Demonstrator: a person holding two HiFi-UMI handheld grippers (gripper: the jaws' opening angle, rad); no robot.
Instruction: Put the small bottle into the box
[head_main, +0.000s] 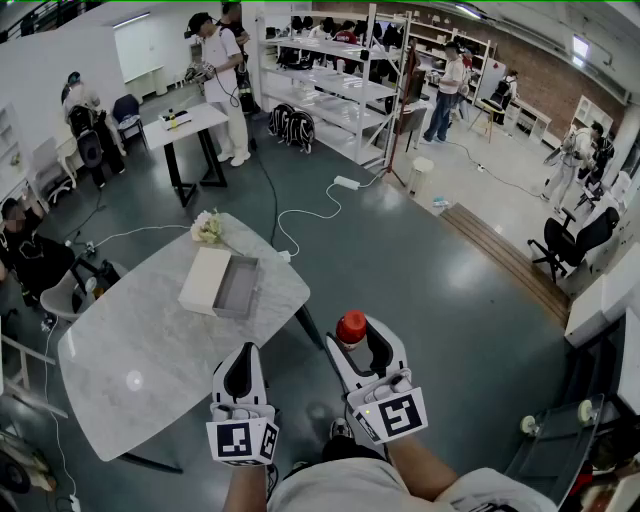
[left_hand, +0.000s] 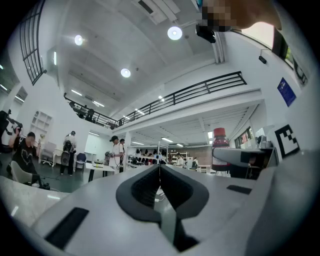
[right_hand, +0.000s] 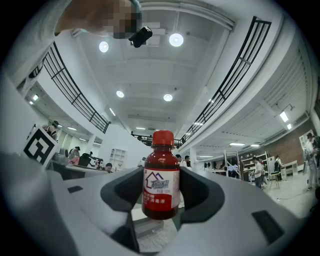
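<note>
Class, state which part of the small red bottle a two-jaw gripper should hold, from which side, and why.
Hold the bottle by its straight labelled body, below the neck, coming from the side with one jaw on each flank. It stands upright and its cap is narrower. The right gripper holds it so.

Bright, even indoor light from round ceiling lamps overhead; soft, faint shadows only. Small glare spot on the marble table. Strong fisheye bending, dark vignette at corners of both gripper views. Sharp on the small bottle; near jaw surfaces softly blurred.
</note>
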